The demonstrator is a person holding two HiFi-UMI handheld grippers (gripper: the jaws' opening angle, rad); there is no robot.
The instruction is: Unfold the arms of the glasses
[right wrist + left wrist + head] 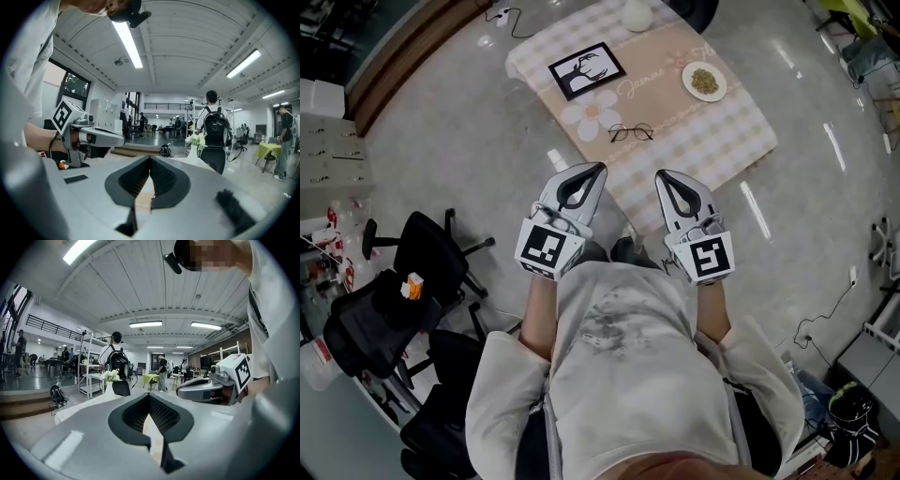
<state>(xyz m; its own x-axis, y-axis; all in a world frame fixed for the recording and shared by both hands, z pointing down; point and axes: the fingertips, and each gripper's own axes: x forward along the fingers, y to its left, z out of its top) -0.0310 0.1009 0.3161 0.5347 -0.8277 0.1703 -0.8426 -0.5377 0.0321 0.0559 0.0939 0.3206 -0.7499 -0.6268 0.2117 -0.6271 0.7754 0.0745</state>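
Closest in is the person's white shirt (pixel 628 375), filling the bottom of the head view, with both forearms held out in front of it. Beyond that stands the low table (pixel 727 141) under its checked cloth, set cornerwise to the person.

Between shirt and table hang the two claws, side by side and near one another. The left gripper (pixel 598 171) has its jaws brought together at the tips, with only the cloth showing through the slot behind them. The right gripper (pixel 662 176) is closed the same way, also with nothing in it.

Smallest is what matters: the glasses (pixel 631 132) lie on the cloth just past the near edge, straight ahead of the gap between the two claws and apart from both. Their long axis, lens to lens, runs across the person's front, so one end points toward each claw. Neither tip looks clearly nearer. Whether the arms are folded is too small to make out.

My guess is that both claws must open and go forward and down, one to each end of the frame.
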